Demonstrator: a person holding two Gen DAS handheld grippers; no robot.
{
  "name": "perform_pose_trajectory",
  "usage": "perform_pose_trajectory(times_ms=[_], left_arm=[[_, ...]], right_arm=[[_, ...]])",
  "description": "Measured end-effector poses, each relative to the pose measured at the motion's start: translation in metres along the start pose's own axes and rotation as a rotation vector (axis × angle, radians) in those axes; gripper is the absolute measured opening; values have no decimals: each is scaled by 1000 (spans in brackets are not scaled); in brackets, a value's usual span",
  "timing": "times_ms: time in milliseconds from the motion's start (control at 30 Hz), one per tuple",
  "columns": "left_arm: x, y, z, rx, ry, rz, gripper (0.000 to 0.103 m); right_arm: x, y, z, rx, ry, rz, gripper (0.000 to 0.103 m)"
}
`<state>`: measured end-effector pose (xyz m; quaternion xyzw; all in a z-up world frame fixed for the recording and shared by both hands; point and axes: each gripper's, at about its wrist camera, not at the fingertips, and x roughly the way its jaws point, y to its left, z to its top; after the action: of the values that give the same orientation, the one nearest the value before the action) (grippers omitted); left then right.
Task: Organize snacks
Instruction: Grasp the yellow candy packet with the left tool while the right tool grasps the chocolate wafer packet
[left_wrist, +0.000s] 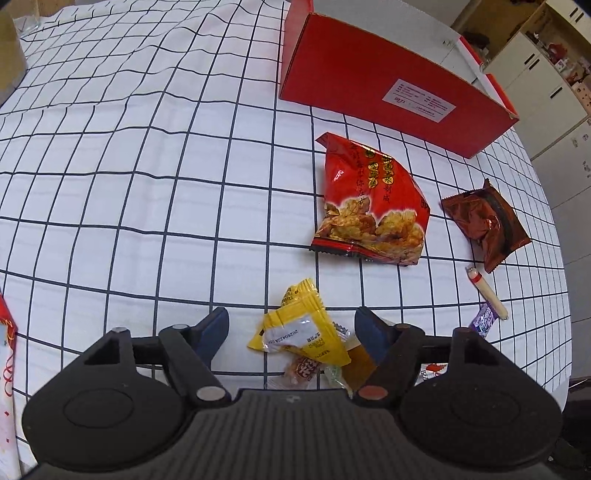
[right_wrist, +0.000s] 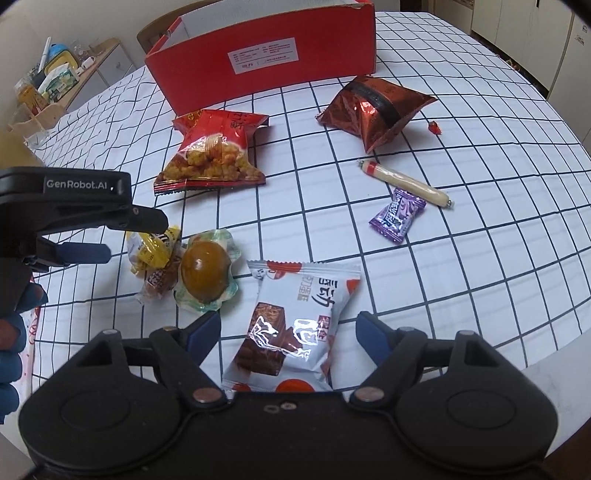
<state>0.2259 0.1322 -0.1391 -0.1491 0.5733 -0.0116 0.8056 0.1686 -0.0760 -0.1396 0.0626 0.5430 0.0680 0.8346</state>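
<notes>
white snack packet (right_wrist: 291, 325) lies lengthwise between the open right tool (right_wrist: 288, 332)

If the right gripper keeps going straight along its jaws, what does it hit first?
Most likely the white snack packet with the brown bar pictured on it. It lies on the checked tablecloth directly between the open jaws of the right gripper. How much height remains is unclear.

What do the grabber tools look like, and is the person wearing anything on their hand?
Both are black plastic. The right gripper and left gripper each have two round black housings, silver rivets and blue pads on the jaws. White GenRobot.AI lettering marks the left one's side. The hand wears a blue glove.
</notes>
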Motion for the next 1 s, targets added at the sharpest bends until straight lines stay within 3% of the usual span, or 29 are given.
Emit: perform_pose_trajectory(times_ms=[100, 167, 367, 733, 1000], left_arm=[[0, -1, -2, 4, -6, 6, 73], [1, -2, -2, 4, 2, -1, 59], [6, 4, -4, -31, 34, -20, 49], [2, 13, -2, -58, 19, -30, 35], [-1, 15, -6, -36, 12, -29, 34]], right_arm=[[4, 3, -1, -22, 12, -2, 78], [6, 5, -3, -36, 22, -5, 74], [9, 5, -5, -49, 35, -17, 62], [5, -8, -5, -10, 19, 1, 48], [-2, -15, -5, 5, -8, 4, 46]])
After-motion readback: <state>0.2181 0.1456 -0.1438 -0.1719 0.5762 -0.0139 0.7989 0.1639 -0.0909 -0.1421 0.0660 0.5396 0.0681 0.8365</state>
